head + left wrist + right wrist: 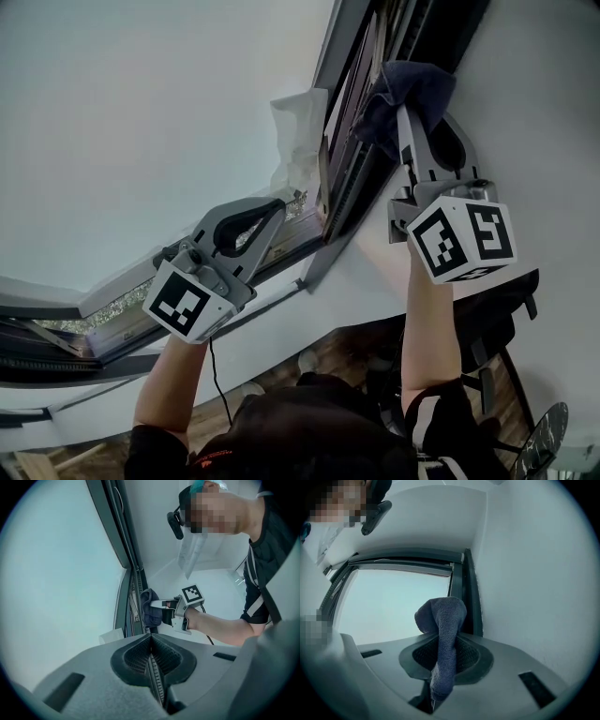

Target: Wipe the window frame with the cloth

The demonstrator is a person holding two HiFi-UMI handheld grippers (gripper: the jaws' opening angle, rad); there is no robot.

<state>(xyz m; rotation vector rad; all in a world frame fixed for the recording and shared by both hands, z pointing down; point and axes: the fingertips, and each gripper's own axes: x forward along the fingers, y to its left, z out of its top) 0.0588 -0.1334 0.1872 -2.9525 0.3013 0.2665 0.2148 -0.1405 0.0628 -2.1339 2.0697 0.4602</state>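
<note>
Up in the upper right of the head view, my right gripper [411, 127] has its jaws pinched hard on the cloth [412, 82]. The right gripper view shows the dark blue fabric running up between the pads and bunching into a knob past the tips. That knob sits at the window frame [349, 183], the dark band slanting from top centre down to the lower left. My left gripper [265, 220] is centre-left, jaws closed together on nothing, its tip close to the lower run of the frame.

For the wipe, I'd press the bunched end flat into the frame's ribbed channel and draw it along the run in one steady line. Only a narrow strip is in the jaws, so I judge a snag on those ribs could tug it loose. The grip wants to be firm.

The real contact is hidden: the cloth itself covers where it meets the frame. I can't tell whether my left tip touches the frame either. A white scrap [298, 131] clings beside the frame at top centre; film or paper, I can't say. The top edge cuts off the frame's upper end.
</note>
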